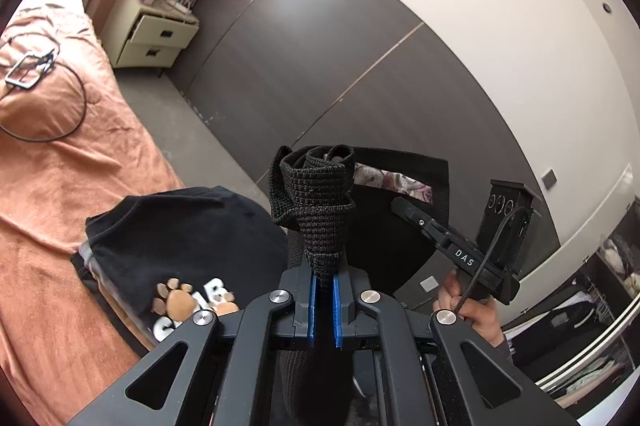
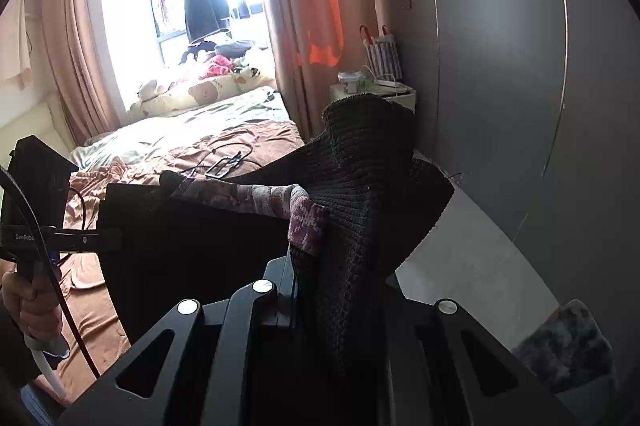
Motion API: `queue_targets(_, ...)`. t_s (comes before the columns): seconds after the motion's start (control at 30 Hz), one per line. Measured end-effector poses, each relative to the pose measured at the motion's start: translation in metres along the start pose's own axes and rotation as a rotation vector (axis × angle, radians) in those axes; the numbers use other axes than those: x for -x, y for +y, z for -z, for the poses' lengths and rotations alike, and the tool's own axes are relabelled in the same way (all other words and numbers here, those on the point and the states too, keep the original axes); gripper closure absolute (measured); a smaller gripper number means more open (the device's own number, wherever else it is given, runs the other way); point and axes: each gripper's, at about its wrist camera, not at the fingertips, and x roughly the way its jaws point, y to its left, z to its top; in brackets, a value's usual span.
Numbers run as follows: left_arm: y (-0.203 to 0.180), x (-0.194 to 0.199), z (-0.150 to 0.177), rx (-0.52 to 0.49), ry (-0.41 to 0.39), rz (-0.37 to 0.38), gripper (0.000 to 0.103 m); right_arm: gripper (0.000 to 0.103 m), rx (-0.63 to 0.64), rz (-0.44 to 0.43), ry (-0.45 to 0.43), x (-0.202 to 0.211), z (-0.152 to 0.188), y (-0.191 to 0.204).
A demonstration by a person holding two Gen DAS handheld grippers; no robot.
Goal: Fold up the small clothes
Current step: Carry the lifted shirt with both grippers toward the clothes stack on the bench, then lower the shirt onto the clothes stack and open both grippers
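A black knitted garment (image 1: 320, 209) with a pink-and-white patterned inner band (image 2: 304, 222) hangs in the air, stretched between both grippers beside the bed. My left gripper (image 1: 324, 276) is shut on a bunched corner of it, the blue pads (image 1: 313, 306) pinching the knit. My right gripper (image 2: 308, 266) is shut on the other corner, and the cloth drapes over its fingers and hides the right one. In the left wrist view the right gripper (image 1: 400, 205) reaches into the cloth from the right. In the right wrist view the left gripper (image 2: 114, 240) holds the far left edge.
A folded black T-shirt (image 1: 180, 238) with a paw print lies on the bed's orange blanket (image 1: 80, 165). A cable and metal frame (image 1: 28, 69) lie farther up the bed. A cream nightstand (image 1: 152, 33) stands by grey wall panels (image 1: 320, 65). A person's hand (image 1: 476, 314) grips the right handle.
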Motion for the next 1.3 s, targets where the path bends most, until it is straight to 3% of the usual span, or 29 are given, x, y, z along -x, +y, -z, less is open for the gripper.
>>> queue_targets(0.13,0.031,-0.011,-0.003,0.034,0.020,-0.018,0.097,0.093,0.012,0.003,0.054,-0.022,0.001,0.015)
queue_targets(0.43,0.093,-0.035,-0.004,0.101,0.056,-0.058,0.097,0.093,-0.015,0.015,0.143,-0.003,-0.009,-0.028)
queue_targets(0.67,0.135,-0.045,0.004,0.197,0.083,-0.104,0.097,0.091,-0.015,0.058,0.226,-0.035,-0.025,-0.031)
queue_targets(0.73,0.151,-0.055,0.008,0.252,0.118,-0.144,0.096,0.087,-0.026,0.099,0.287,-0.057,-0.028,-0.033)
queue_targets(0.8,0.159,-0.060,0.014,0.271,0.153,-0.199,0.096,0.073,-0.048,0.155,0.335,-0.066,-0.031,-0.037)
queue_targets(0.83,0.161,-0.060,0.017,0.261,0.164,-0.216,0.094,0.070,-0.053,0.187,0.334,-0.064,-0.036,-0.041)
queue_targets(0.9,0.161,-0.057,0.018,0.227,0.169,-0.251,0.084,0.044,-0.071,0.205,0.306,-0.050,-0.044,-0.048)
queue_targets(0.97,0.159,-0.046,0.017,0.202,0.139,-0.291,0.075,0.036,-0.077,0.210,0.270,-0.032,-0.052,-0.052)
queue_targets(1.07,0.154,-0.029,0.012,0.172,0.091,-0.342,0.071,0.036,-0.089,0.213,0.269,-0.005,-0.054,-0.061)
queue_targets(1.2,0.136,-0.017,0.006,0.106,0.049,-0.335,0.071,0.037,-0.052,0.198,0.252,0.022,-0.054,-0.055)
queue_targets(1.23,0.131,-0.017,0.006,0.090,0.045,-0.331,0.071,0.041,-0.036,0.177,0.261,0.025,-0.052,-0.052)
queue_targets(1.3,0.125,-0.024,0.004,0.065,0.064,-0.288,0.071,0.062,-0.008,0.138,0.310,0.021,-0.043,-0.044)
